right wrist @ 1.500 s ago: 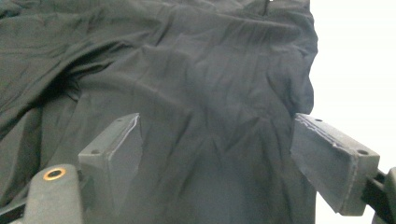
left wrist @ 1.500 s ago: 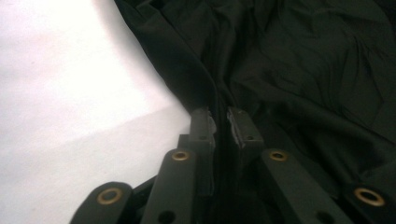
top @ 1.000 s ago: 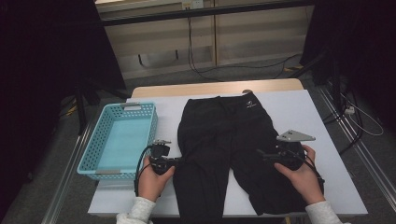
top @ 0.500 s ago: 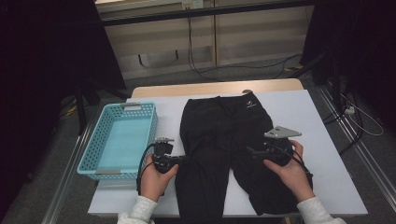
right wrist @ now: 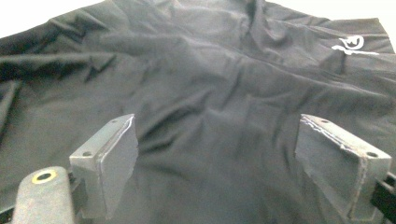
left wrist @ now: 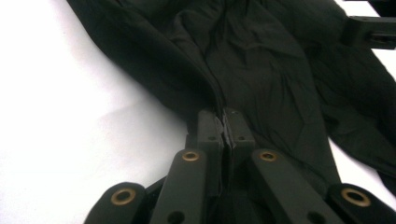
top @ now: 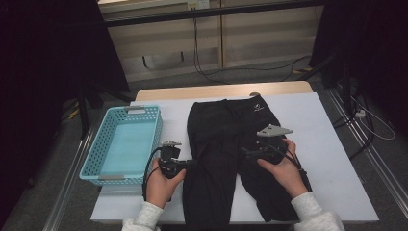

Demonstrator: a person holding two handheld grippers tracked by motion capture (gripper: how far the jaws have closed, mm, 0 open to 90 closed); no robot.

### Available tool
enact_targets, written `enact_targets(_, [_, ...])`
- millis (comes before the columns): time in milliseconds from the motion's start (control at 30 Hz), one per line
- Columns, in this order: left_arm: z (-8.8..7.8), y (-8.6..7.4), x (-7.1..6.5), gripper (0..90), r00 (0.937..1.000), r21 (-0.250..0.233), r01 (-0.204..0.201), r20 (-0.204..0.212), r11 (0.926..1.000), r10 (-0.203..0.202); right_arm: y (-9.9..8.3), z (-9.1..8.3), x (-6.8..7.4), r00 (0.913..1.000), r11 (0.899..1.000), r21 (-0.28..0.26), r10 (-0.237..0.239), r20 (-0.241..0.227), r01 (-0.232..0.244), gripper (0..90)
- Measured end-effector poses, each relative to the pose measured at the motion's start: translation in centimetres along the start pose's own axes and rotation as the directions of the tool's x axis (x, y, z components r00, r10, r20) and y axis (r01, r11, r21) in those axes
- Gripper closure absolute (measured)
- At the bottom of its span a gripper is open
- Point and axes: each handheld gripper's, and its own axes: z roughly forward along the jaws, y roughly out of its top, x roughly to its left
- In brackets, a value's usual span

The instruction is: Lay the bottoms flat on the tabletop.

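Observation:
Black trousers (top: 216,130) lie flat on the white table (top: 327,144), waistband at the far side with a small white logo (right wrist: 350,45). My left gripper (top: 190,163) is at the outer edge of the left leg, shut with a fold of the fabric pinched between its jaws (left wrist: 224,126). The cloth (left wrist: 261,74) stretches away from it. My right gripper (top: 244,153) hovers over the inner part of the right leg, pointing left. Its jaws stand wide open (right wrist: 215,154) with only wrinkled cloth (right wrist: 210,84) below them and nothing gripped.
A light blue plastic basket (top: 94,154) stands on the left part of the table, close to my left hand. Bare white tabletop lies right of the trousers. Cables run across the floor beyond the table's far edge.
My right gripper has slid left across the right trouser leg toward the middle, jaws still open. The left gripper has stayed put, shut on the fabric.

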Motion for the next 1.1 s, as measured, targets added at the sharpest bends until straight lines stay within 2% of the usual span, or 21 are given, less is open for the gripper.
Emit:
enact_targets(233, [0.4, -0.1, -0.2, 87.3, 0.9999, -0.012, -0.008, 0.007, 0.9999, 0.008, 1.2, 1.5, 0.9, 1.0, 1.0, -0.004, -0.005, 0.0, 0.005, 12.4])
enact_targets(467, [0.6, 0.0, -0.4, 87.2, 0.9997, -0.024, -0.02, 0.015, 0.9995, 0.02, 2.3, 3.3, 2.3, 0.999, 1.0, 0.001, -0.022, -0.04, 0.022, 11.1])
enact_targets(533, [0.8, 0.0, -0.7, 87.3, 0.9995, -0.029, -0.026, 0.019, 0.9992, 0.026, 2.6, 3.8, 2.6, 0.9988, 0.999, 0.01, -0.03, -0.039, 0.031, 11.0])
enact_targets(867, [1.6, 0.5, -1.6, 87.2, 0.9973, -0.025, -0.056, 0.047, 0.9981, 0.057, 3.3, 4.6, 2.9, 0.9992, 1.0, -0.003, -0.019, -0.035, 0.019, 10.6])
enact_targets(967, [1.8, 0.5, -1.9, 87.3, 0.9961, -0.017, -0.073, 0.048, 0.9972, 0.074, 3.4, 4.7, 2.9, 0.9985, 1.0, -0.014, 0.0, -0.056, -0.001, 12.5])
enact_targets(1100, [2.0, 0.7, -2.2, 87.3, 0.9953, -0.02, -0.08, 0.052, 0.9966, 0.081, 3.5, 5.0, 2.9, 0.9981, 1.0, -0.016, 0.014, -0.06, -0.015, 11.6])
